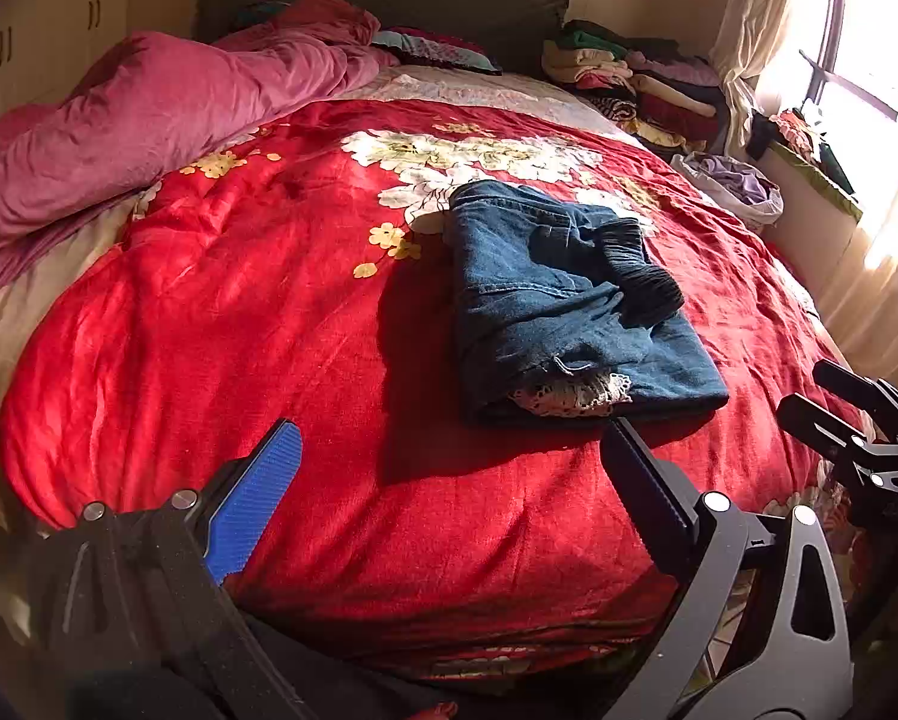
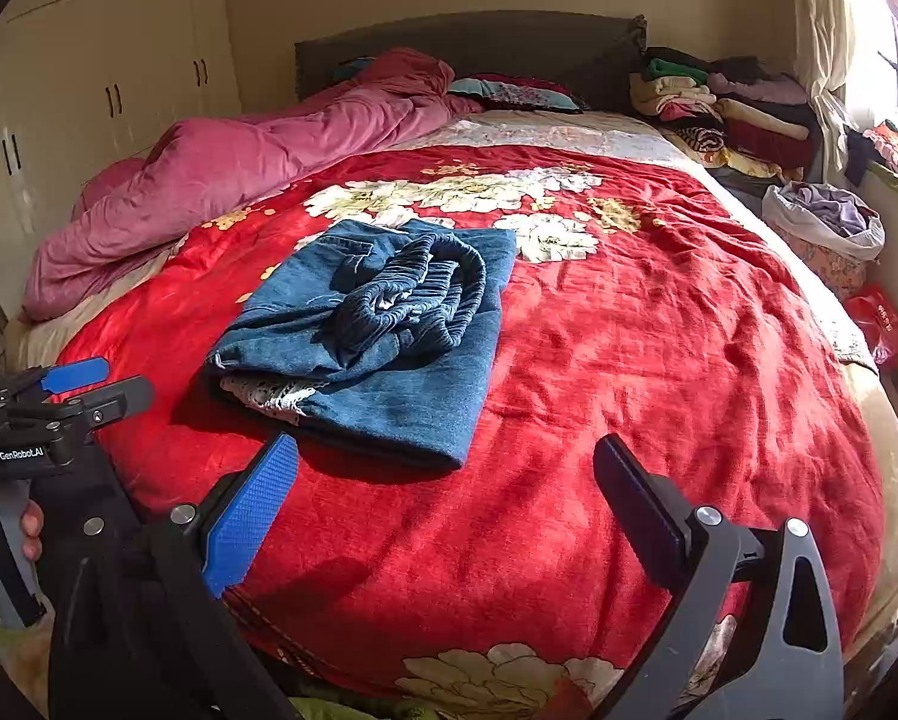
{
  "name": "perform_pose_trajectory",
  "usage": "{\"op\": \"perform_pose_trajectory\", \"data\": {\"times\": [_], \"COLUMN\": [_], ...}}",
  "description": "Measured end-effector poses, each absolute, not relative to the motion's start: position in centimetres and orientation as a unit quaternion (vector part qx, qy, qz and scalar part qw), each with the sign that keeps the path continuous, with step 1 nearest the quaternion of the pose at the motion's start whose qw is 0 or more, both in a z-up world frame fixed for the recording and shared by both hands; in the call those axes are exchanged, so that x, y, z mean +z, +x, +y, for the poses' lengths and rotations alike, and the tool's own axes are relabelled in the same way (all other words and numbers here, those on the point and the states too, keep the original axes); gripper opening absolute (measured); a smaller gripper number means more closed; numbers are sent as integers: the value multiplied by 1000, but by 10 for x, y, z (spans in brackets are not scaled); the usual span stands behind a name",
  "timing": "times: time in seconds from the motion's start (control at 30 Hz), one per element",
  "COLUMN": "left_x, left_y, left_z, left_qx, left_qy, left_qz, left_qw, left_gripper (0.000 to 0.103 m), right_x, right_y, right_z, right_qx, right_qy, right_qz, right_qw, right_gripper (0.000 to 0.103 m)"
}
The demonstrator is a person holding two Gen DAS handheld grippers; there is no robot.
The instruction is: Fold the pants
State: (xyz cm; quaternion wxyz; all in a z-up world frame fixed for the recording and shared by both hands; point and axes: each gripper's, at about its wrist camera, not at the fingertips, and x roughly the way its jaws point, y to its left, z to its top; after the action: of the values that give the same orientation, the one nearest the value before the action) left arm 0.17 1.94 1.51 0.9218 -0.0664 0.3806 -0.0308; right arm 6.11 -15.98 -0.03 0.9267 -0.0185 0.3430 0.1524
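Note:
The blue denim pants [image 1: 560, 300] lie folded into a compact bundle on the red floral bedspread [image 1: 257, 312], elastic waistband on top and white lace trim at the near edge. They also show in the right wrist view [image 2: 377, 336]. My left gripper [image 1: 449, 438] is open and empty, just in front of the bundle's near edge. My right gripper [image 2: 443, 456] is open and empty, near the bundle's near right corner. The right gripper shows at the right edge of the left wrist view [image 1: 821, 396]; the left gripper shows at the left of the right wrist view [image 2: 98, 381].
A pink duvet [image 1: 167, 114] is heaped along the bed's left side. Stacked folded clothes [image 1: 635, 78] sit at the far right corner by the headboard. A white bag of clothes [image 2: 827, 219] and a red bag [image 2: 878, 321] lie at the bed's right side. Wardrobe doors [image 2: 107, 90] stand at left.

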Motion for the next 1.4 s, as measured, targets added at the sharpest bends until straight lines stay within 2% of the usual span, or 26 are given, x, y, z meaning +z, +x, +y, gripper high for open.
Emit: {"op": "perform_pose_trajectory", "data": {"times": [1.4], "left_x": [12], "left_y": [1], "left_z": [21], "left_qx": [-7], "left_qy": [-53], "left_qz": [390], "left_qw": [919], "left_gripper": [93], "right_x": [-3], "right_y": [66], "right_z": [-156], "right_qx": [139], "right_qy": [-29], "right_qz": [355], "right_qw": [924], "right_gripper": [98]}}
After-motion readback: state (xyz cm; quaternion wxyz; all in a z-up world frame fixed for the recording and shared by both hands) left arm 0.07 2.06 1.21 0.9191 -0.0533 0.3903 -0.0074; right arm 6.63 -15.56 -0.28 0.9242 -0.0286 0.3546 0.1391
